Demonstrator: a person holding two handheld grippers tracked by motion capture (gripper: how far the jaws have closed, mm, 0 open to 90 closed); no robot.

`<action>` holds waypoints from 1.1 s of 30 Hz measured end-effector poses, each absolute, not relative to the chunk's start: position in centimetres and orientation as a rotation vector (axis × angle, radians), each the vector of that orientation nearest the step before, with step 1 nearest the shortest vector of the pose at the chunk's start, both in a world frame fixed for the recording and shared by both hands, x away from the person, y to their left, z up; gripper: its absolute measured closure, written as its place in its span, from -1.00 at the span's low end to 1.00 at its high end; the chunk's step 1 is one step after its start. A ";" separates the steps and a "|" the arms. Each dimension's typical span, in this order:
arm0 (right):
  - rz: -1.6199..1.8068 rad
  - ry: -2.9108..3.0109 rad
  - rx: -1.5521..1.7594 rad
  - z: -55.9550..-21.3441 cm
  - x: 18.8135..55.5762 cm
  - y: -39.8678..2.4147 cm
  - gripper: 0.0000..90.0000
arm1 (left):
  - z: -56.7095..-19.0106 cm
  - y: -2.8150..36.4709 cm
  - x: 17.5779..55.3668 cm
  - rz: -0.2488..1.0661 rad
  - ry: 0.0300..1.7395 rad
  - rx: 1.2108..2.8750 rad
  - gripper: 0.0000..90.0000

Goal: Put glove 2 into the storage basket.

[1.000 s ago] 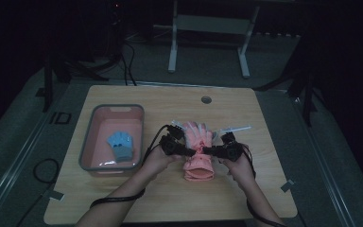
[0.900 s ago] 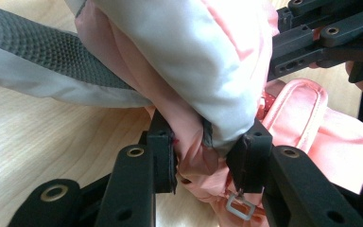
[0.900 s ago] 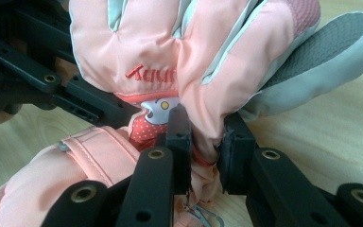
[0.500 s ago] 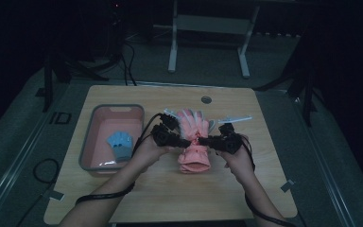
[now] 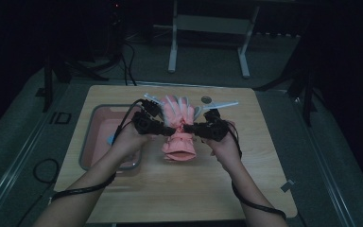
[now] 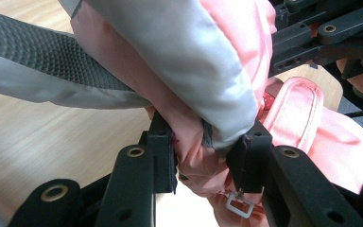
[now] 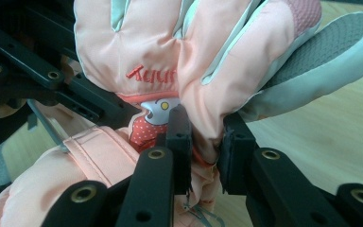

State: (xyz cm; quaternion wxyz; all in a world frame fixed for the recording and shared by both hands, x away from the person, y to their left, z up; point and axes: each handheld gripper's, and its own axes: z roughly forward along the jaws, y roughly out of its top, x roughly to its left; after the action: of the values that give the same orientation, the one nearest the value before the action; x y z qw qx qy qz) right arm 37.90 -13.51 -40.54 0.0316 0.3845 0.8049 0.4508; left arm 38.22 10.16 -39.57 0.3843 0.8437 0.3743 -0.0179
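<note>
I have the pink ski glove (image 5: 178,127) pinched from both sides at its wrist, my left gripper (image 5: 158,126) on one edge and my right gripper (image 5: 194,128) on the other, and it hangs between them above the wooden surface (image 5: 179,189), fingers pointing away from me and cuff drooping toward me. Both pairs of jaws are clamped on bunched fabric, not closed empty. So the pick-up looks done; where the glove should go is left, and the grey bin (image 5: 90,142) to my left, with something blue (image 5: 110,140) inside, seems the likely place. The high view gives the layout: bin, surface, both hands. The left gripper view shows the grey palm side (image 6: 170,52) and a small metal buckle (image 6: 238,206); the right gripper view shows red embroidered lettering (image 7: 151,73) and a cartoon patch (image 7: 153,113) on the back.
</note>
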 end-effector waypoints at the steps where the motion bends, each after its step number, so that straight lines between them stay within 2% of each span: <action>1: 1.388 2.479 1.184 -40.5 37.9 -13.5 0.71 | -39.3 10.6 38.2 -0.039 0.958 2.152 0.47; 9: 1.426 2.498 1.129 -39.5 38.5 -9.5 0.71 | -37.8 14.6 37.9 0.006 1.007 2.151 0.47; 24: 1.512 2.544 1.076 -39.9 39.6 0.3 0.71 | -36.9 24.0 37.4 0.051 1.131 2.169 0.47; 28: 1.535 2.535 1.082 -41.3 39.9 3.4 0.71 | -37.6 26.0 37.6 0.051 1.165 2.182 0.47; 33: 1.522 2.550 1.121 -43.5 39.9 5.0 0.71 | -40.3 27.8 38.0 0.003 1.195 2.189 0.47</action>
State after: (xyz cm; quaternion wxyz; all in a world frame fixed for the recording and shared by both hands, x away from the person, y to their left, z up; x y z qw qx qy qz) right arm 39.93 5.04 -43.54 -0.0165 0.3529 0.8033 0.4795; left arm 37.98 27.76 -40.25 0.3181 0.8321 0.4544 0.0010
